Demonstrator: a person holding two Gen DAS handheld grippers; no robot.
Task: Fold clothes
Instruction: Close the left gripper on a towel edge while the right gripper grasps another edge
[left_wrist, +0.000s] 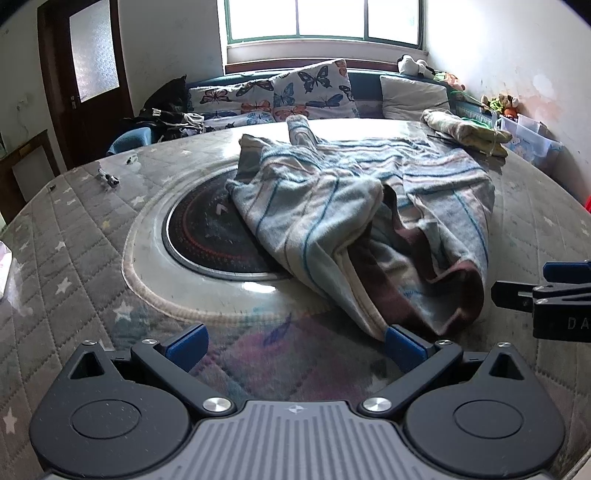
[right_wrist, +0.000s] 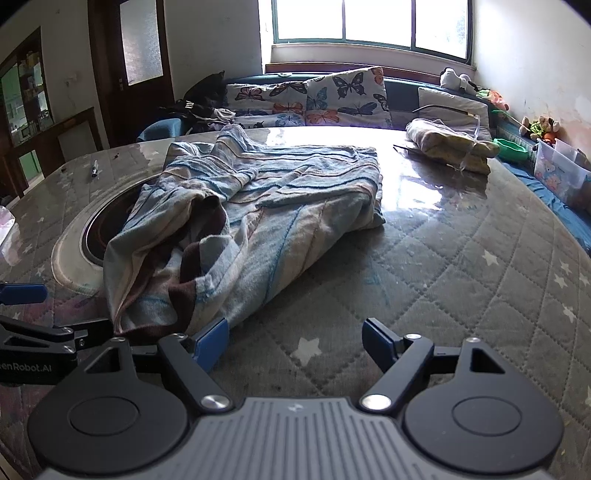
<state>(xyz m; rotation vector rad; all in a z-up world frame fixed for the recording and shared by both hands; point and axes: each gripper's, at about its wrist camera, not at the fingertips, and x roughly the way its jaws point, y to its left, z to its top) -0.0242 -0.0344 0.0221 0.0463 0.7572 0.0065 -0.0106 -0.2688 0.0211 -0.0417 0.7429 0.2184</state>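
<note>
- A striped garment lies crumpled across the middle of the round table, pale blue and cream with thin darker blue lines, plus pinkish bands toward its far side.
- It's rumpled, not flat: a sleeve-like piece pokes up at the far end, and the near end bunches into thick folds.
- From the right wrist view the garment opens at its near hem, showing a dark brown striped lining inside.
- Its left part drapes over the dark circular inset set in the table's centre, covering part of that ring.
- The near hem reaches down close to the table's near edge, just in front of both tools.
- Left gripper sits low at the near edge, jaws spread wide, nothing between them; its right blue fingertip touches or nearly touches the garment's near hem.
- Right gripper is likewise released, jaws apart over bare quilted cloth; its left blue finger sits right against the hem's near corner, though I can't tell whether it touches.
- Each tool peeks into the other's view at the side edge.
- A second, yellowish folded cloth rests near the table's far right edge, well apart from the striped one.
- Butterfly-print cushions line the sofa beyond the far edge, under the window.
</note>
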